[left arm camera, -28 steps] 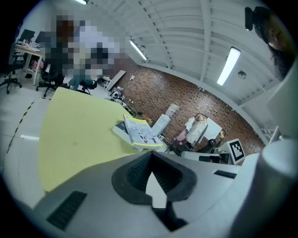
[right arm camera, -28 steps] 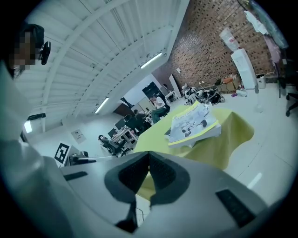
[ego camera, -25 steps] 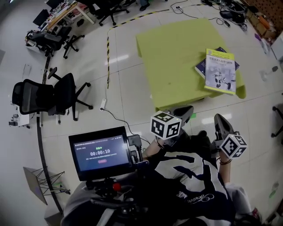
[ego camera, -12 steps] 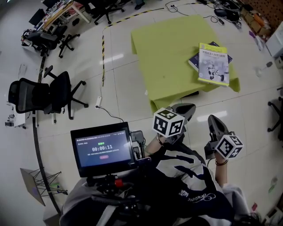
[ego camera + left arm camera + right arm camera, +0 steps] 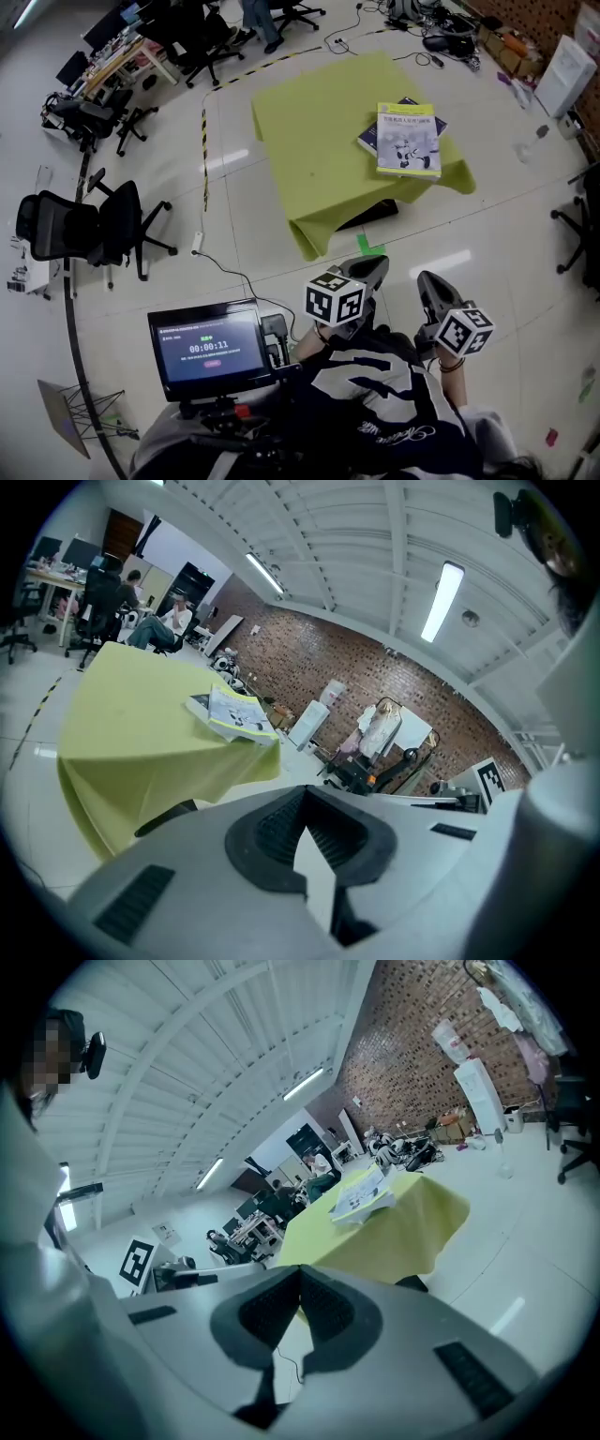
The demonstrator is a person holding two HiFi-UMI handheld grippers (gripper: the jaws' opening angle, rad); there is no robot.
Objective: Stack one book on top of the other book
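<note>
The yellow-bordered book (image 5: 408, 141) is seen lying on top of the dark blue book (image 5: 368, 141), both resting near the right edge of the green-covered counter (image 5: 309, 131). The left gripper (image 5: 368, 270) and the right gripper (image 5: 429, 284) are held well apart from the counter, side by side. Each gripper's jaws are pressed together with nothing clamped between them.

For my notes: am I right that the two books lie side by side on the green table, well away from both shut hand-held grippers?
Not quite: the head view shows the yellow book lying on top of the blue book, not beside it; the rest holds.
</note>
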